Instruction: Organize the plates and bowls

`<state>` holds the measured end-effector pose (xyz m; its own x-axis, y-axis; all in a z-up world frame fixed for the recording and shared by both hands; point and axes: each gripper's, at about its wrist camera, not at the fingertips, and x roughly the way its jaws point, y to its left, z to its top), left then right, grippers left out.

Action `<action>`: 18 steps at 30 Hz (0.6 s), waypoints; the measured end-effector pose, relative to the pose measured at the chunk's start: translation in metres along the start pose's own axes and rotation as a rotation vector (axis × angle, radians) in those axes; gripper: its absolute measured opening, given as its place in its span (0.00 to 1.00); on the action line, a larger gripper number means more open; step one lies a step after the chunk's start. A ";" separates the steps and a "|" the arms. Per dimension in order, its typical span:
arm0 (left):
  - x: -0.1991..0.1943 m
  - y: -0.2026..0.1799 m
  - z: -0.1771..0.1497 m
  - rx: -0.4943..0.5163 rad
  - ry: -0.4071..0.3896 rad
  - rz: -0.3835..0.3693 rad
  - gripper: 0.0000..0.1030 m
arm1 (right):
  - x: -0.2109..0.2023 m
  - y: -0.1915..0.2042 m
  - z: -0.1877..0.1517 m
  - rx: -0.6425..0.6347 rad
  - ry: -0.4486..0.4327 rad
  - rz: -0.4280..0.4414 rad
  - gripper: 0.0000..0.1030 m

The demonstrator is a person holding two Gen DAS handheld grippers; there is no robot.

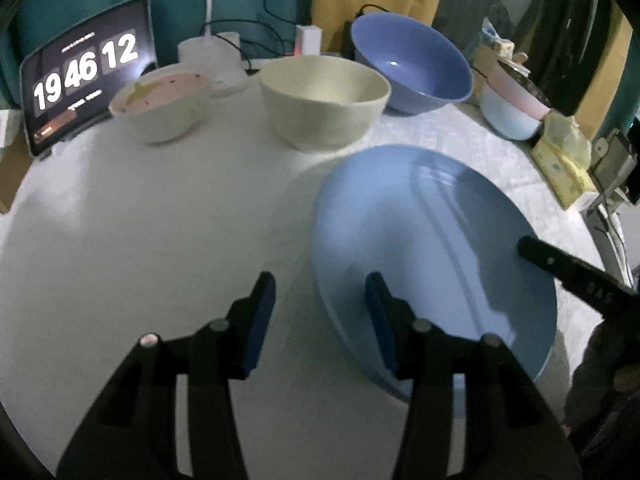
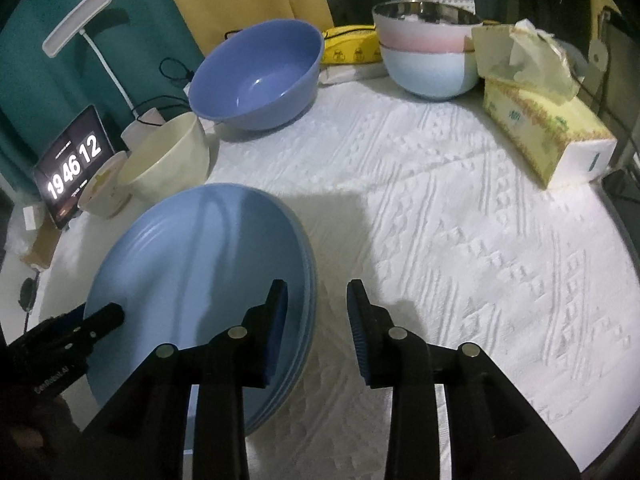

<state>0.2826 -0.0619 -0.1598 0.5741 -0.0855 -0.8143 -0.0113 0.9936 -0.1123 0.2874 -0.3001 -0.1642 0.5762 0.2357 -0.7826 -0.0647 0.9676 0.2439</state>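
Note:
A stack of light blue plates (image 1: 432, 240) (image 2: 200, 272) lies on the white tablecloth. My left gripper (image 1: 320, 312) is open, straddling the stack's left rim, one finger over the plate and one outside it. My right gripper (image 2: 318, 316) is open, straddling the stack's right rim the same way. Behind stand a cream bowl (image 1: 324, 100) (image 2: 168, 160), a large blue bowl (image 1: 412, 68) (image 2: 256, 72), a small white bowl with a pink inside (image 1: 160, 104) (image 2: 104, 188) and a pink and pale blue bowl (image 1: 512, 108) (image 2: 428, 56).
A tablet (image 1: 84, 76) (image 2: 72, 168) showing a clock leans at the back left beside a white lamp (image 2: 80, 20) and cables. A tissue box (image 2: 544, 136) (image 1: 564, 168) lies at the right edge. A yellow packet (image 2: 352, 48) lies behind the bowls.

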 end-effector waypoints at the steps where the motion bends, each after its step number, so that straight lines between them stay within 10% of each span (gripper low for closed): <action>1: 0.001 -0.001 0.000 0.004 -0.003 -0.003 0.47 | 0.001 0.001 -0.001 0.001 0.004 0.005 0.32; 18: 0.011 -0.010 0.006 0.022 -0.047 -0.055 0.46 | 0.012 0.006 0.000 0.006 0.008 0.074 0.33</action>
<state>0.2940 -0.0720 -0.1647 0.6115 -0.1366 -0.7794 0.0387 0.9890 -0.1431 0.2943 -0.2916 -0.1720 0.5633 0.3075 -0.7670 -0.1016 0.9469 0.3050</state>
